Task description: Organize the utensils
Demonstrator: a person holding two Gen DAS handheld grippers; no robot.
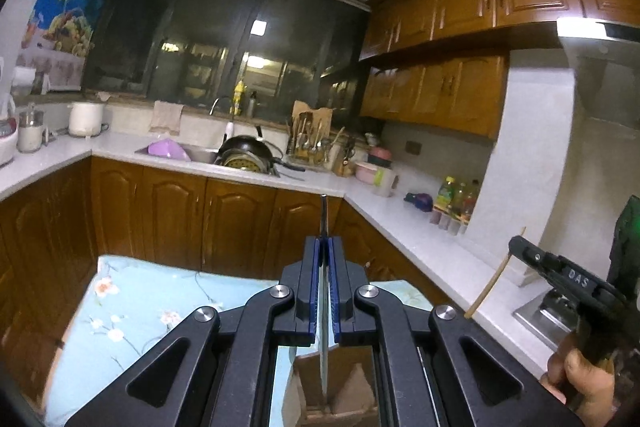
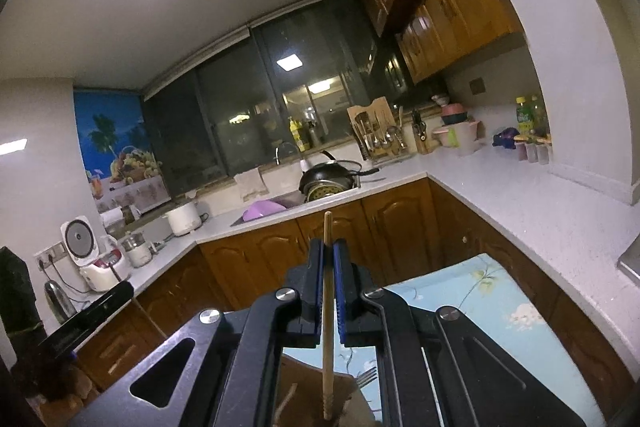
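Left wrist view: left gripper (image 1: 324,251) fingers pinching a thin metal utensil (image 1: 323,215), raised above the floral bench (image 1: 132,303). Right wrist view: right gripper (image 2: 329,255) fingers clamped on a wooden chopstick (image 2: 327,307), over a cardboard holder (image 2: 344,399) with a fork (image 2: 366,377).

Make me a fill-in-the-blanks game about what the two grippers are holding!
1. The right gripper is shut on a wooden ___.
2. The left gripper is shut on a thin ___ utensil.
3. The tablecloth below is light blue with a ___ pattern.
4. The black wok sits in the ___.

Answers: chopstick, metal, flower, sink
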